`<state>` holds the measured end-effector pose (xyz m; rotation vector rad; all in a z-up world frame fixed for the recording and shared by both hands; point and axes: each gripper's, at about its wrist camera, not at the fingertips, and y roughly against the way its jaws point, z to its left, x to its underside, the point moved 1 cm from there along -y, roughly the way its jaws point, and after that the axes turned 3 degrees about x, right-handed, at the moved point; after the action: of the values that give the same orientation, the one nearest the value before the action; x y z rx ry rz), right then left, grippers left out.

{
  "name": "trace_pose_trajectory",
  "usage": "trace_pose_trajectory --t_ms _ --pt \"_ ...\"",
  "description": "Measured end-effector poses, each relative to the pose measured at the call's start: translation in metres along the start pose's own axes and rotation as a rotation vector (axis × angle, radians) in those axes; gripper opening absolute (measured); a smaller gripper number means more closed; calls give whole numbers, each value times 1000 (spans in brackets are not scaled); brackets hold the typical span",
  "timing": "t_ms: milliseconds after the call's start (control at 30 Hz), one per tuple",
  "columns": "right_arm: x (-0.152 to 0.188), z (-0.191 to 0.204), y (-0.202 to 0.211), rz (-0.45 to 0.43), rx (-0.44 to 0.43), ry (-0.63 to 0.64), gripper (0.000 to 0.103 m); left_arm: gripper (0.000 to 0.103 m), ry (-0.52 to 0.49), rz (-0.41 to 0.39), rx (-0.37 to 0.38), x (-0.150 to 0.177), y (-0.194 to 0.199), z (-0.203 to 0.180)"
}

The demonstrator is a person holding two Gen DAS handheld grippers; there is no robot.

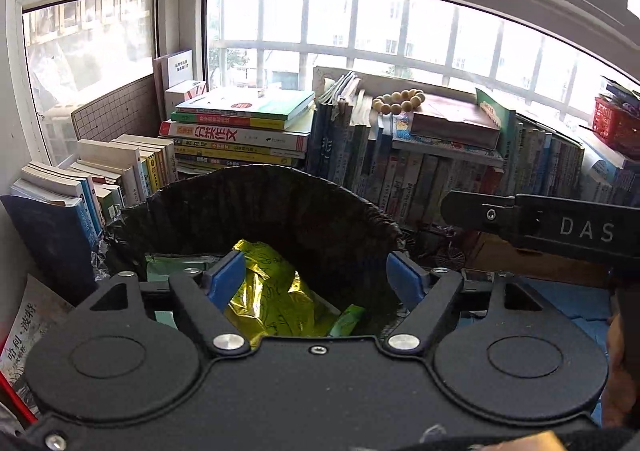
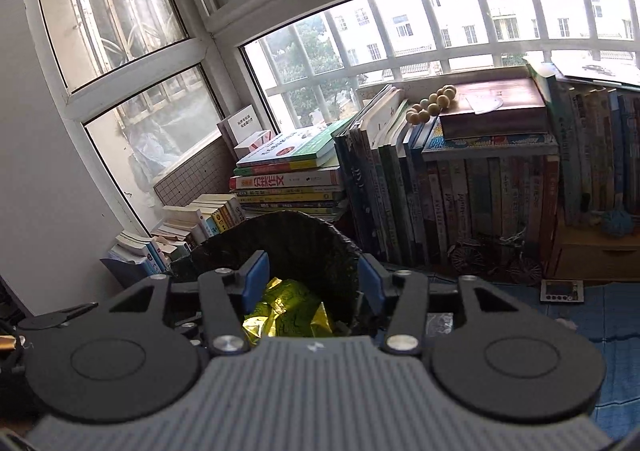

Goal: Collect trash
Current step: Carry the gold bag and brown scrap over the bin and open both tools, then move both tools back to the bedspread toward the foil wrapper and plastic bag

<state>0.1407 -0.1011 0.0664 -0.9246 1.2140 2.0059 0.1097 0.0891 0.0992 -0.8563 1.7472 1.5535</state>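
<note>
Both my left hand-held gripper (image 1: 316, 277) and right hand-held gripper (image 2: 314, 277) hang released over the bin (image 1: 280, 203) (yellow wrapper (image 1: 272, 291) inside), whose loose liner could snag.

place: home window nook | evidence: stacked books (image 1: 240, 131), barred windows (image 1: 360, 39), prayer beads (image 1: 398, 99)

The left gripper (image 1: 318, 277) tilts downward, and its two blue fingers (image 1: 226, 279) stand wide apart with nothing pressed between them. The right gripper (image 2: 314, 277) tilts down too, with its blue fingers (image 2: 256, 275) apart and nothing gripped. In the left wrist view, the right gripper's black body reaches in from the right edge.
</note>
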Motion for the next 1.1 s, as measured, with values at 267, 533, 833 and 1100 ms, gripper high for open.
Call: trace_pose_trajectory --t_ms 267,533,833,1100 --pt "11 -56 48 -23 67 17 71 79 57 -74 46 22 29 -61" --pt "39 -106 69 -22 165 47 75 82 -38 -107 66 42 36 -110" --pt "86 -152 66 37 242 -6 79 83 -115 -41 109 78 4 -140" --pt "121 -183 49 107 321 -23 82 83 -110 57 111 102 -50 -155"
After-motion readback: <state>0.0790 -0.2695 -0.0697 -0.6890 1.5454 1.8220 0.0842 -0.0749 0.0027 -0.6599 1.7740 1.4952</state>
